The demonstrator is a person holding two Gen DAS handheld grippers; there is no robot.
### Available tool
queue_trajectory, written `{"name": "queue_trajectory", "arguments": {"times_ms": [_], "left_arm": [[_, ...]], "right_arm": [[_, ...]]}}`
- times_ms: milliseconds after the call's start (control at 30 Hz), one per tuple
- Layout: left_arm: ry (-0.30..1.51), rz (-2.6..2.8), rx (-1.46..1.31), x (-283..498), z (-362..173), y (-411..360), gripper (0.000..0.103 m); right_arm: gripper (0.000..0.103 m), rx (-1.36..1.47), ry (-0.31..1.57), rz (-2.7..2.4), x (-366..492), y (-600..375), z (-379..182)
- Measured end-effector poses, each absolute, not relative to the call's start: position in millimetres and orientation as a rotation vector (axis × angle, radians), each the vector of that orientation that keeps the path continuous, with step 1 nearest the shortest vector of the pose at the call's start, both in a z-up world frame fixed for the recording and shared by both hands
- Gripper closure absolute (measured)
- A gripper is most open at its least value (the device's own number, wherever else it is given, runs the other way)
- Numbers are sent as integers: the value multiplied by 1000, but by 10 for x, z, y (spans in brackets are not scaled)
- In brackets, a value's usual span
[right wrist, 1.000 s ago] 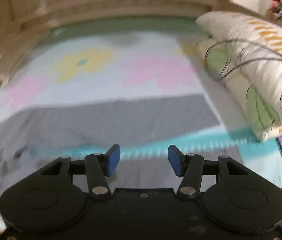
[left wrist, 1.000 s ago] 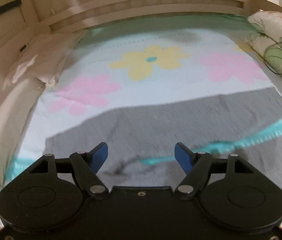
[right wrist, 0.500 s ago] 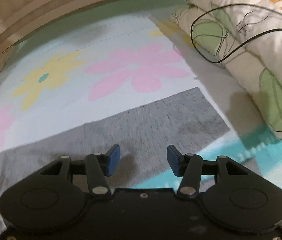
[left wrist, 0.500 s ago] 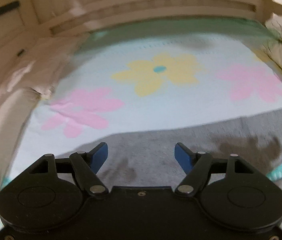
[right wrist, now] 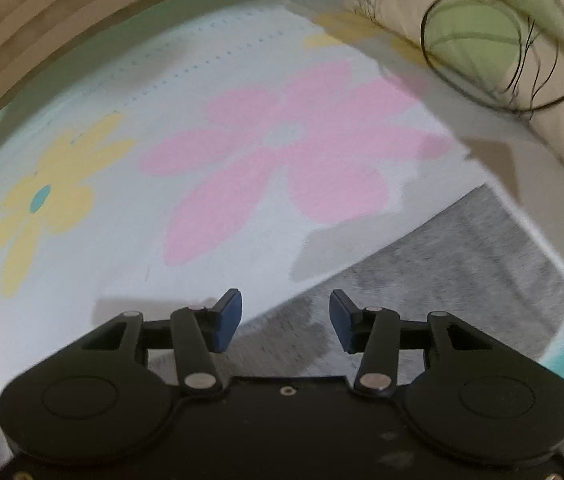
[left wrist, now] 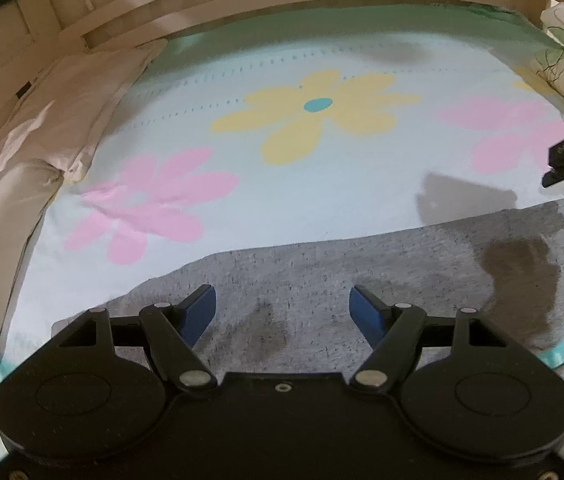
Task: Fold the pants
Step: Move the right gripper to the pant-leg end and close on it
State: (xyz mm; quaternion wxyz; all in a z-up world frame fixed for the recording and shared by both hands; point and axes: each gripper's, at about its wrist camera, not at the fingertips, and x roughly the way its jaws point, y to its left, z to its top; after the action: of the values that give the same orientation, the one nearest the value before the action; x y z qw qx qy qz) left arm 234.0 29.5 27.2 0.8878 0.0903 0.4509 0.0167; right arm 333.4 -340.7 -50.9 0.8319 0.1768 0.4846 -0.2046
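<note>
Grey knit pants lie flat on the flowered bed sheet, filling the near part of both views, with their far edge running from about 8 o'clock to 3 o'clock in the left view. I see no fold in the part that shows, so I judge the folding has hardly begun and the first grip is not yet made. My left tool hangs wide open above the cloth and holds nothing. My right tool is over the far edge near a corner of the pants; its jaws are closing, with nothing pressed between the pads. All folds are left to do.
</note>
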Motion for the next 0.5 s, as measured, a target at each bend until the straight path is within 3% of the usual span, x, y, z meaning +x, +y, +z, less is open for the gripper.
{"name": "queue_trajectory", "arguments": {"times_ms": [367, 500], "left_arm": [[956, 32, 194, 2373, 231, 269, 28], [969, 30, 186, 2380, 213, 261, 28]], "right_arm": [[53, 341, 1059, -558, 3502, -3526, -890], [58, 303, 1076, -529, 3440, -3547, -898]]}}
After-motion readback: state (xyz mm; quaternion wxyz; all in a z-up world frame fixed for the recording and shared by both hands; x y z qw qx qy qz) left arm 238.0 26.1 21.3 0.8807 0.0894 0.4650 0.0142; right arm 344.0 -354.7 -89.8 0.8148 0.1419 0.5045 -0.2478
